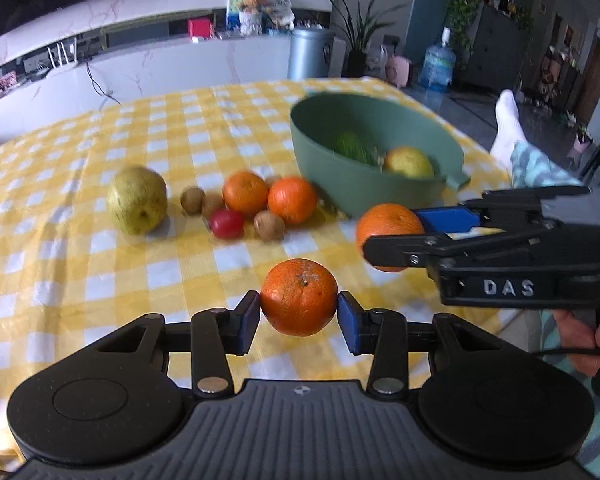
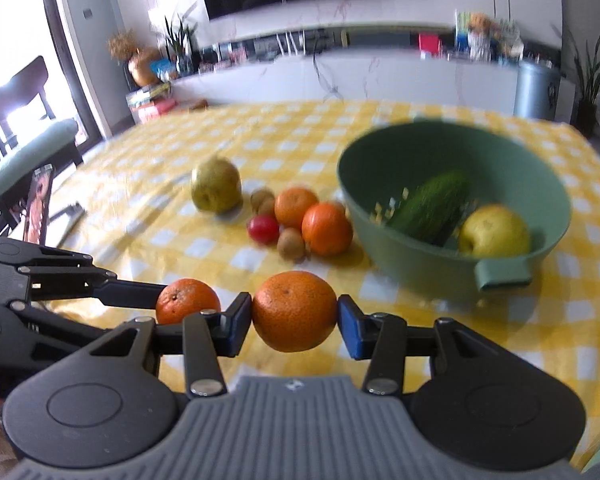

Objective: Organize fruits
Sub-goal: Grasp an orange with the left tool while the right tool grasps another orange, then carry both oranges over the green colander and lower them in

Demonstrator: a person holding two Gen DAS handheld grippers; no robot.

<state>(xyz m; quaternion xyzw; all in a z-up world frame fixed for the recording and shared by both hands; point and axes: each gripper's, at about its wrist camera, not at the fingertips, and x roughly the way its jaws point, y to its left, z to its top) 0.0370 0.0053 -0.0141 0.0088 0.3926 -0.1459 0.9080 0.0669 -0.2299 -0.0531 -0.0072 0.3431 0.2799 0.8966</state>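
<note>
Checked tablecloth (image 1: 100, 280), each hand-held gripper clamping an orange, phone (image 2: 40, 208) only in right view.

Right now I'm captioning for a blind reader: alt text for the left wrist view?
The left gripper holds an orange above a yellow checked tablecloth. At right, the right gripper holds another orange beside a green bowl.

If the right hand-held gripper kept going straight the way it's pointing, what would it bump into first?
Probably the loose fruit pile: the right hand-held gripper, holding an orange, points at the nearer orange and a kiwi beside it. The green bowl sits right of that line; depth is uncertain.
</note>
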